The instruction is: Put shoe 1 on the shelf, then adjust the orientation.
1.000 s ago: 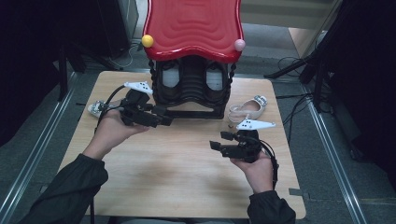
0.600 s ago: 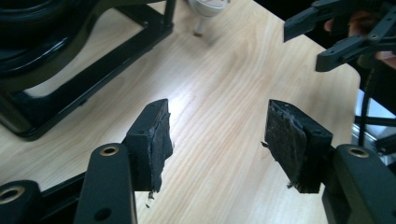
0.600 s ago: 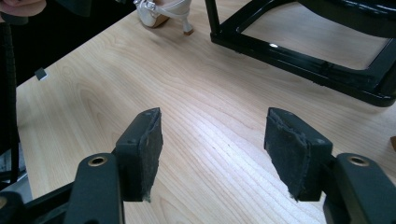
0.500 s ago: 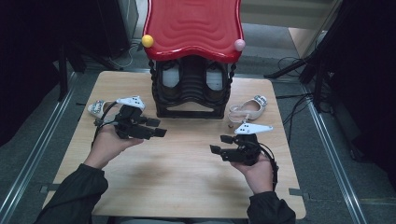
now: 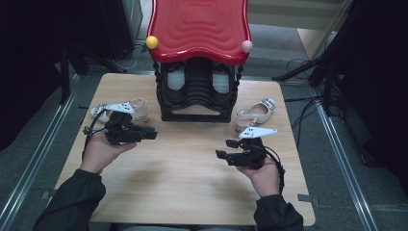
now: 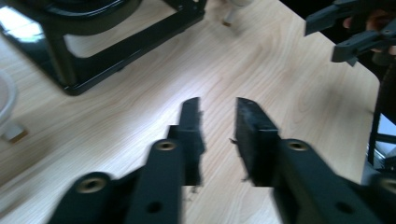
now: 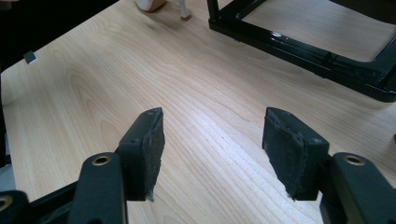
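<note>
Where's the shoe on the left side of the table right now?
In the high view, the left shoe lies near the table's left edge, beside the black rack and just beyond the left claw.

Shoe rack (image 5: 195, 91) mid-table (image 5: 192, 192), one sandal (image 5: 122, 108) left, another (image 5: 255, 113) right

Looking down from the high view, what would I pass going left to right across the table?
Left sandal → left gripper → black rack with the red top → right gripper → right sandal.
</note>
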Demonstrator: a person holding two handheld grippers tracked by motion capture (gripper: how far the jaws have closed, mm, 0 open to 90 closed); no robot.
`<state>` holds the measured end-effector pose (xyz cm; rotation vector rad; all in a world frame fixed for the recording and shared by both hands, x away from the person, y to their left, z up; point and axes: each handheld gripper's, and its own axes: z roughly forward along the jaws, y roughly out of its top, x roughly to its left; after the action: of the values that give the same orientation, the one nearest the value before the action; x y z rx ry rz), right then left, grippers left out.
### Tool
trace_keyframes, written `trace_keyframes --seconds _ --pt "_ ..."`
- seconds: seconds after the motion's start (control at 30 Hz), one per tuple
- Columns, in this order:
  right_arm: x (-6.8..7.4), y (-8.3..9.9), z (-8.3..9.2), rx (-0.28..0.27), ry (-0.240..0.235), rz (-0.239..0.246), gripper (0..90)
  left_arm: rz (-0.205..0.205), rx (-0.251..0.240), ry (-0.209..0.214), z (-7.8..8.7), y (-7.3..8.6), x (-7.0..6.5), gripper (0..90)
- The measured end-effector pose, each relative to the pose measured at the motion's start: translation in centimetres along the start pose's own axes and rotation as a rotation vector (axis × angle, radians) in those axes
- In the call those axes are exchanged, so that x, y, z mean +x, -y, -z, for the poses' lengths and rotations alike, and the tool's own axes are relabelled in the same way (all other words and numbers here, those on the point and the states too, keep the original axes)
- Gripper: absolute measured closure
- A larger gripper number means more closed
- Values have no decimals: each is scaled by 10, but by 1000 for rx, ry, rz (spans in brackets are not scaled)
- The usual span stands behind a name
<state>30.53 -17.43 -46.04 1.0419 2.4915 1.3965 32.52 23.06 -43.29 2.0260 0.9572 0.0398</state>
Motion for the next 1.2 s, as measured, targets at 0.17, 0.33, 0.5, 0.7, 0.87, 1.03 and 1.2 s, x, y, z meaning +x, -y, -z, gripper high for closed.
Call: trace_keyframes --seconds 0.17,0.33,0.5,0.7,0.87,1.03,1.2 --pt "-2 1 2 -4 5 -4 397 13 -3 -3 5 1 11 900" --pt "-5 3 7 -7 15 -14 396 27 -3 -6 9 -1 24 900" --pt "-3 5 7 -4 19 -11 396 38 -2 -45 11 -2 41 900" --pt "3 8 5 19 24 -1 396 78 -16 -79 18 -7 65 900" --pt "5 11 6 27 34 2 396 120 -36 -103 23 -10 82 900" --pt "6 15 9 30 44 -7 396 154 -59 -136 26 -13 98 900" --pt "7 18 11 36 54 -9 395 179 -67 -149 20 -13 110 900"
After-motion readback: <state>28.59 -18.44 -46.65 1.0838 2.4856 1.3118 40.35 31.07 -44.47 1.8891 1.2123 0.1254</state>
